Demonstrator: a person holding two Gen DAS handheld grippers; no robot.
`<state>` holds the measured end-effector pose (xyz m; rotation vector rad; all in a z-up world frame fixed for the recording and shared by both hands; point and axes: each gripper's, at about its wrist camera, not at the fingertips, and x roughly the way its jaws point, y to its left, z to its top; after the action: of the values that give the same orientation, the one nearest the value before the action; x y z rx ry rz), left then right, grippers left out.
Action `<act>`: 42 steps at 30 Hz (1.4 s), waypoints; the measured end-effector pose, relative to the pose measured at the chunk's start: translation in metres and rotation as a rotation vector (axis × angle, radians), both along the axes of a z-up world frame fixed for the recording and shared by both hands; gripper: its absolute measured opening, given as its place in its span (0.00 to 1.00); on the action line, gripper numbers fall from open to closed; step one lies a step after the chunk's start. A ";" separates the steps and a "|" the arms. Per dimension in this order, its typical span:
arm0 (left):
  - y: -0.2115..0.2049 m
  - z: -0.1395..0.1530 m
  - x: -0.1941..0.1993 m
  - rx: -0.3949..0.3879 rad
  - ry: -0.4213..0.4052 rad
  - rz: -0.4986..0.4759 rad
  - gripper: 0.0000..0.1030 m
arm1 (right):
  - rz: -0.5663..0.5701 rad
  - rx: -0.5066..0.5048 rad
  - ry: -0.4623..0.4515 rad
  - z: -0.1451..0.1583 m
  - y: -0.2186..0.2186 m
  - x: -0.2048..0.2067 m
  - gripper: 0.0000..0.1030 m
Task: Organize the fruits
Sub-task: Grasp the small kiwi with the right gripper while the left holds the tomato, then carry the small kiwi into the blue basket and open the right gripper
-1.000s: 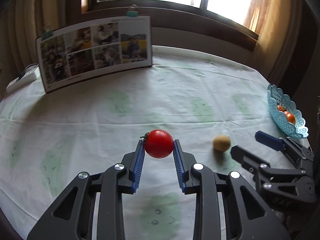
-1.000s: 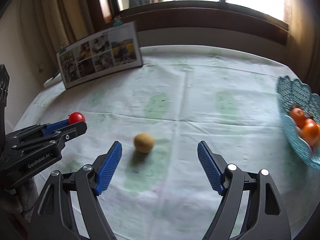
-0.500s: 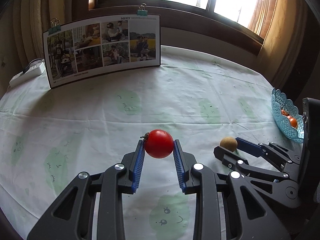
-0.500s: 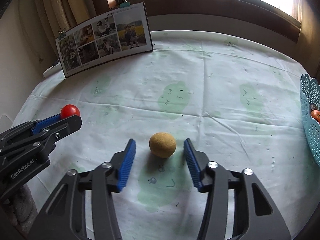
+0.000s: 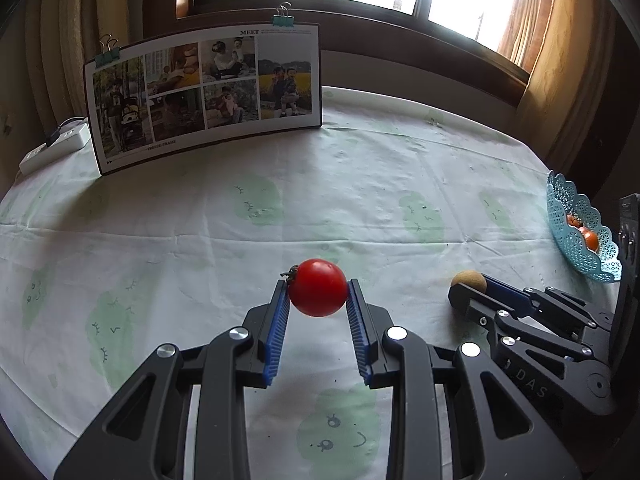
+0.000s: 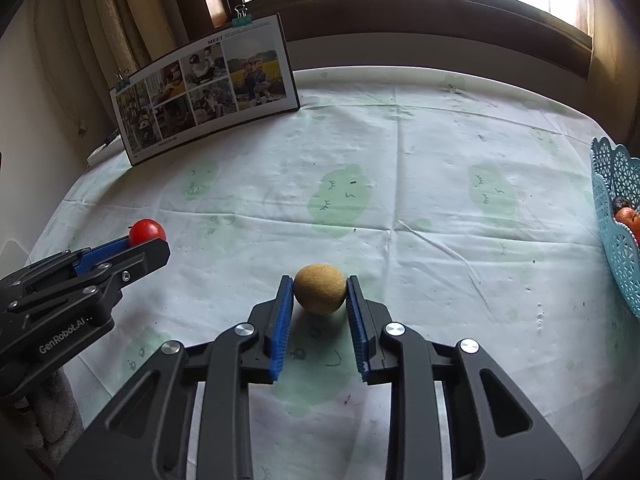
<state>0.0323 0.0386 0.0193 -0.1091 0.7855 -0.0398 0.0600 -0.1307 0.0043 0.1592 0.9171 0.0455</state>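
A red tomato (image 5: 318, 288) hangs above the tablecloth with my left gripper (image 5: 318, 283) shut on it, its blue pads pressing both sides. The right wrist view shows the same tomato (image 6: 147, 231) at the tip of the left gripper (image 6: 149, 242). A brown kiwi (image 6: 320, 294) rests on the cloth, and my right gripper (image 6: 320, 282) is closing on it with both pads against its sides. From the left wrist view the kiwi (image 5: 468, 279) peeks out behind the right gripper (image 5: 473, 289).
A blue lace-pattern basket (image 5: 576, 216) holding orange fruits (image 5: 591, 240) sits at the table's right edge, also in the right wrist view as the basket (image 6: 612, 184). A clipped photo board (image 5: 208, 96) stands at the back left, with a white power strip (image 5: 56, 146) beside it.
My right gripper came down around the kiwi and its jaws closed from wide apart until the pads met the fruit. The left gripper kept still, holding the tomato.
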 end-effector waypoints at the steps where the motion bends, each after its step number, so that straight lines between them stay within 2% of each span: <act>1: 0.000 0.000 0.000 0.001 0.000 -0.001 0.29 | -0.003 0.001 -0.003 0.000 -0.001 -0.002 0.27; 12: -0.009 -0.001 -0.002 0.016 0.000 -0.020 0.29 | -0.056 0.018 -0.030 0.008 -0.017 -0.021 0.27; 19: -0.019 -0.001 -0.005 0.028 -0.001 -0.044 0.29 | -0.107 0.029 -0.071 0.023 -0.036 -0.039 0.27; 29: -0.038 0.000 -0.007 0.047 0.003 -0.079 0.29 | -0.306 0.018 -0.181 0.063 -0.112 -0.076 0.27; 42: -0.060 0.006 -0.007 0.060 0.000 -0.114 0.29 | -0.549 -0.027 -0.220 0.075 -0.202 -0.119 0.27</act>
<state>0.0248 -0.0209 0.0251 -0.0076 0.7915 -0.1241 -0.0591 -0.3331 0.0789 0.3690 0.6305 -0.4500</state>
